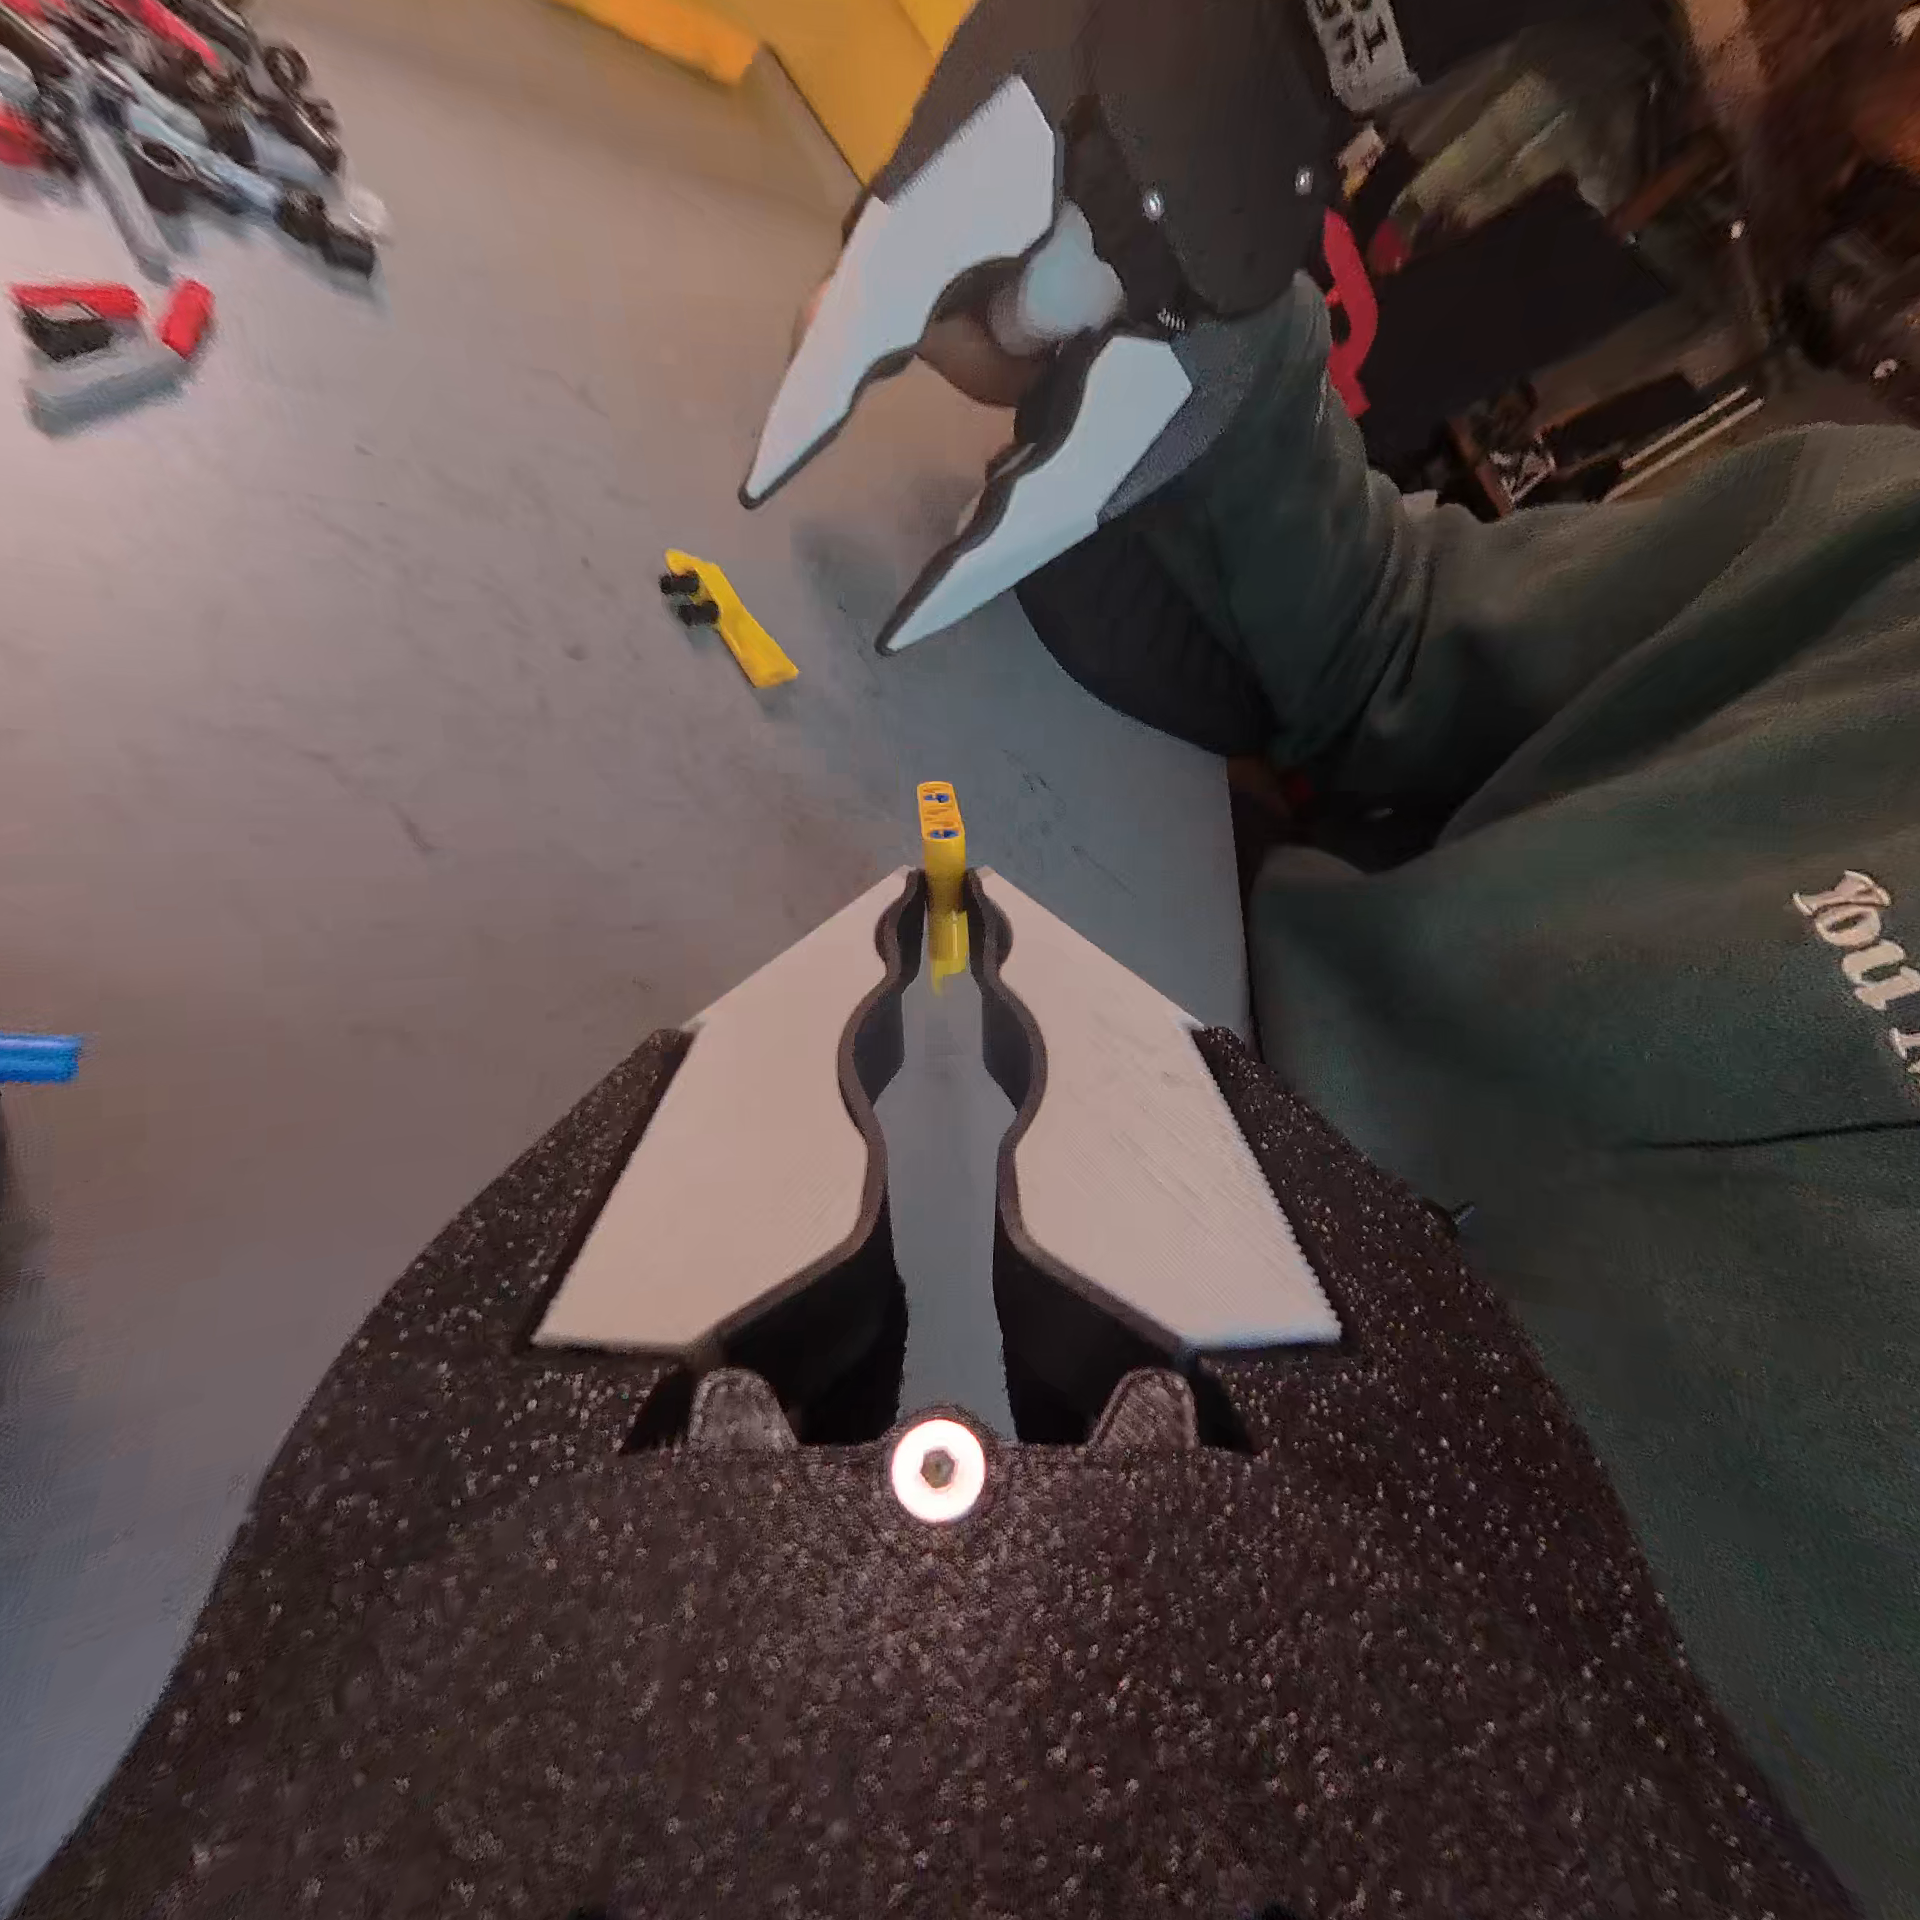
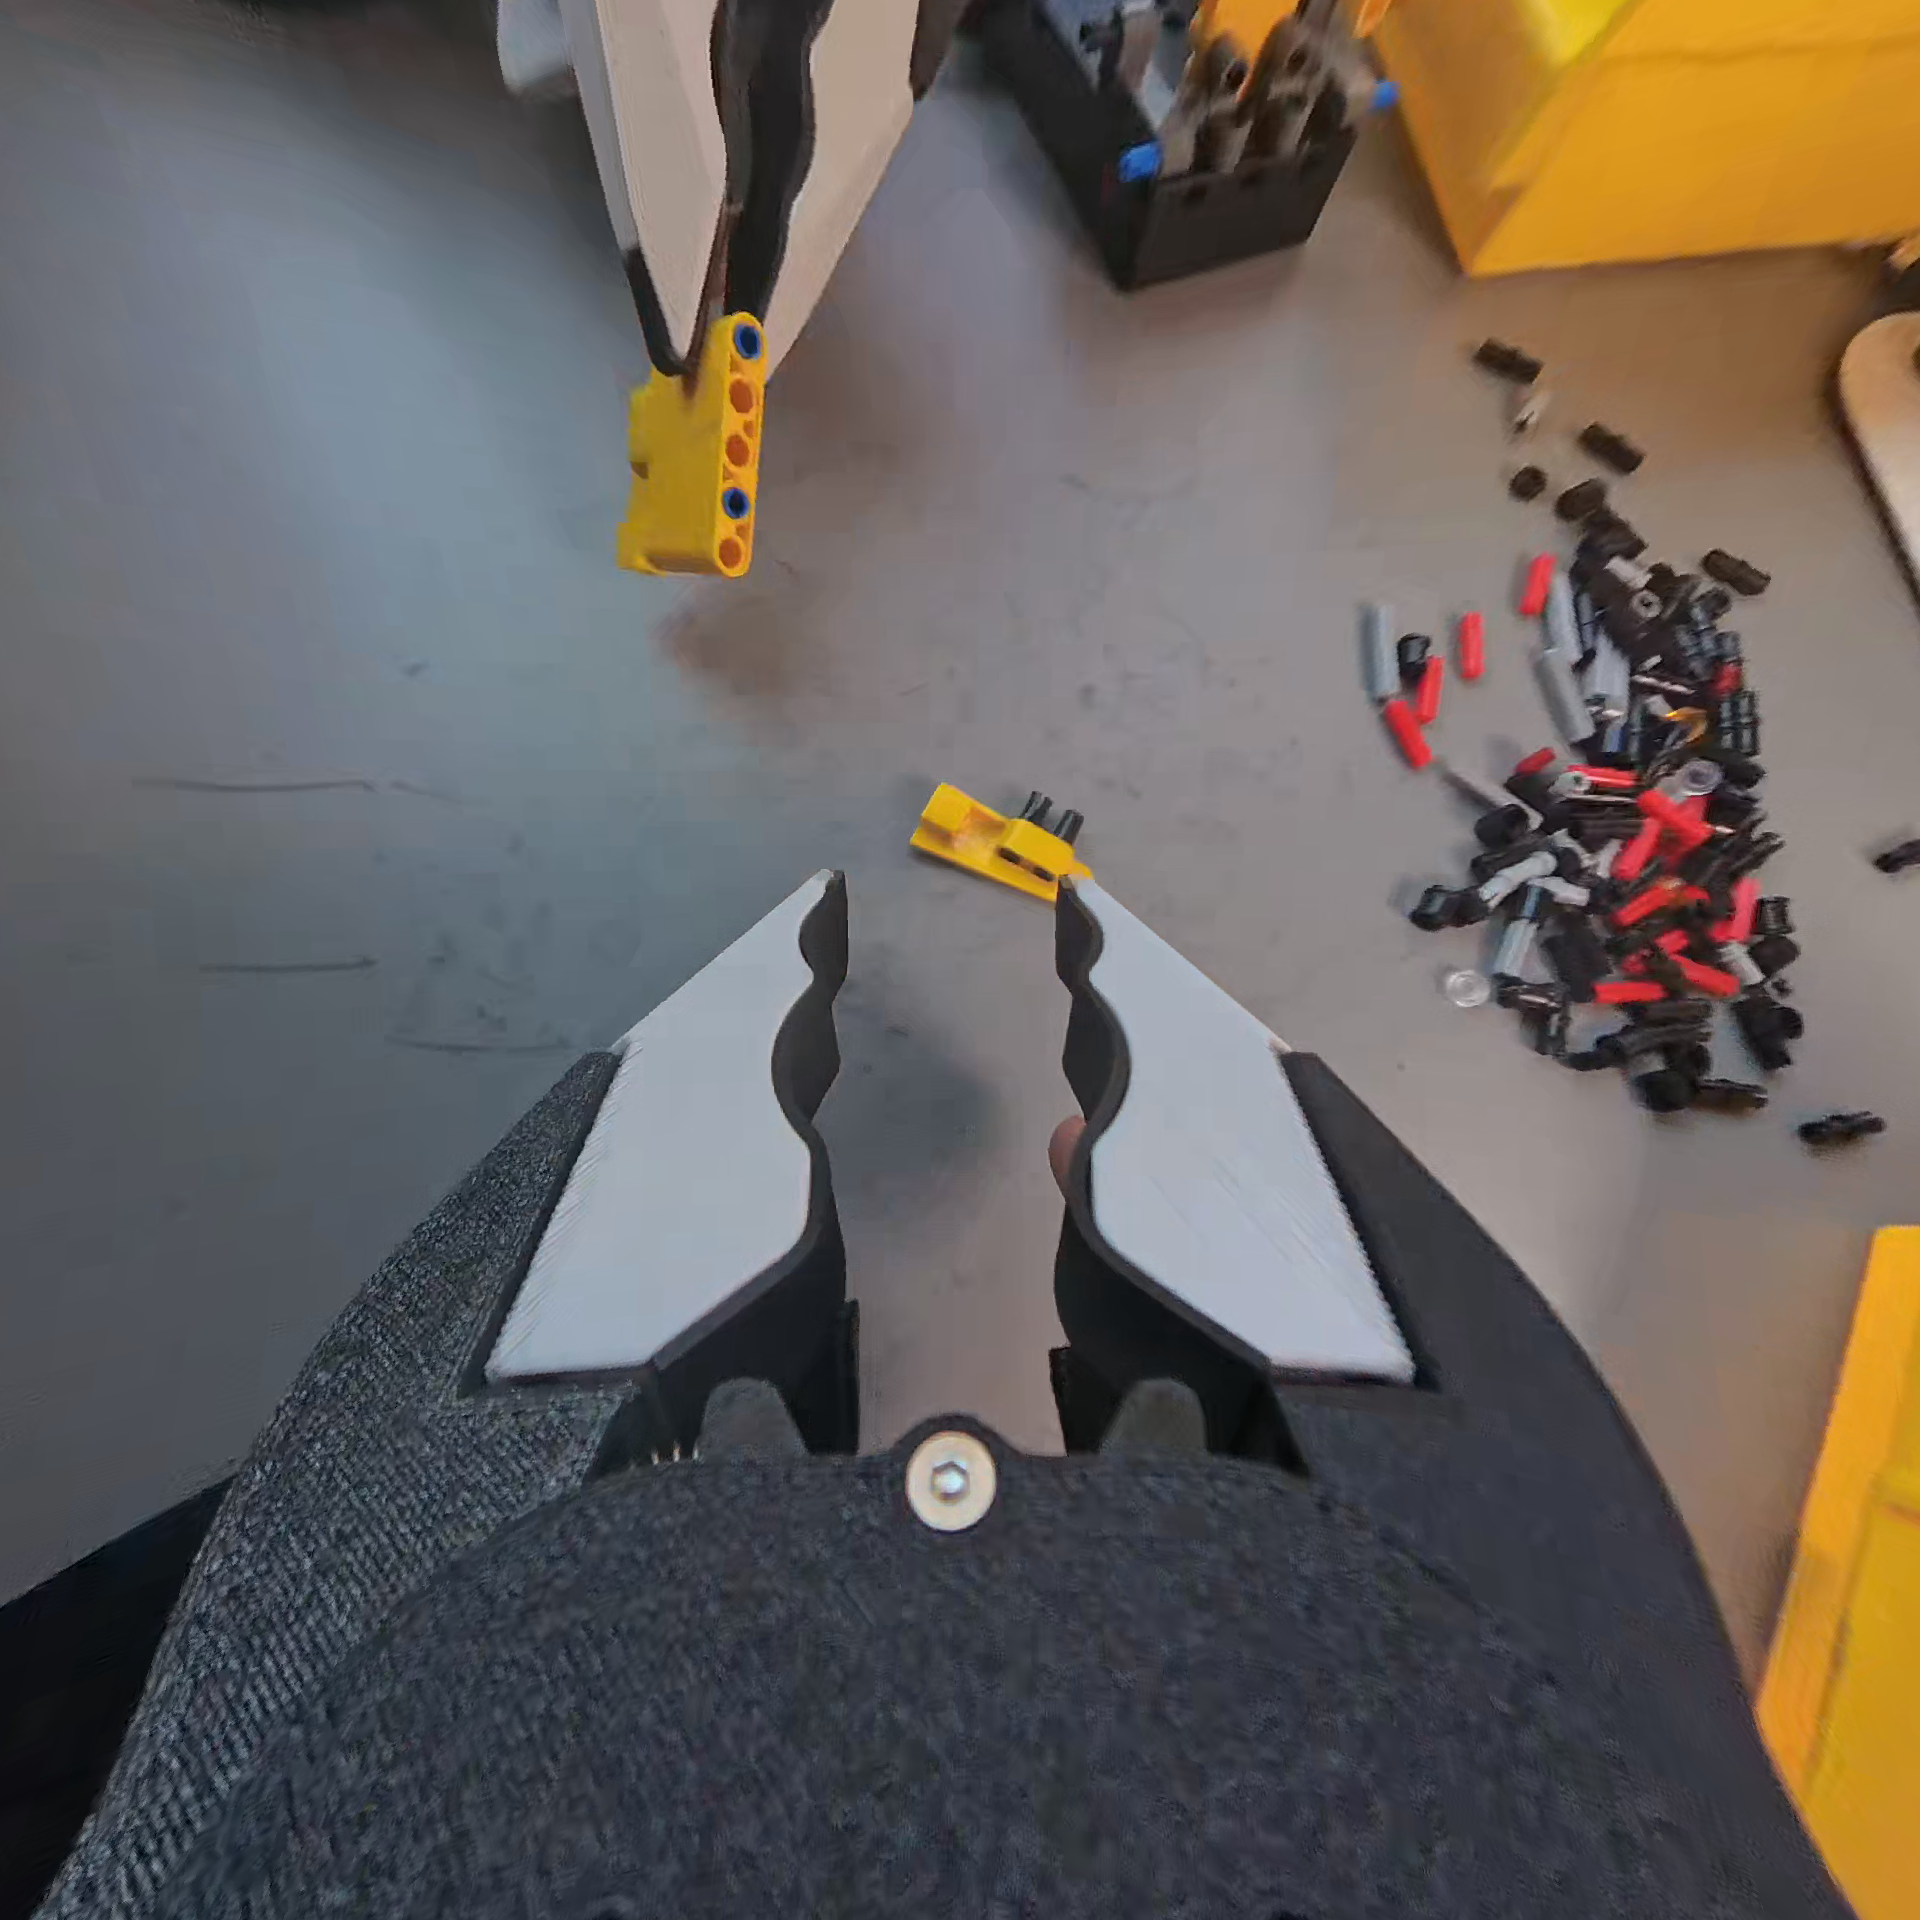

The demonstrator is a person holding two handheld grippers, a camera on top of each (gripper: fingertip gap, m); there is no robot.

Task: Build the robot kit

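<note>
Left gripper (image 1: 943,878) clamps a yellow holed beam (image 2: 694,457); right gripper (image 2: 951,883), jaws wide and empty, hovers just short of the yellow pinned piece (image 2: 992,840) on the table (image 2: 312,623).

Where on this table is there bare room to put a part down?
Bare: the grey table on the image-left side of the right wrist view, beside the loose yellow piece. Crowded: the parts pile, black bin and yellow boxes.

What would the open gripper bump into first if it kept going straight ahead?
Probably the small yellow piece with black pins lying on the grey table. It sits just past the right gripper, whose jaws stand open, near one tip. Depth is unclear, so the gripper might meet the table first.
</note>
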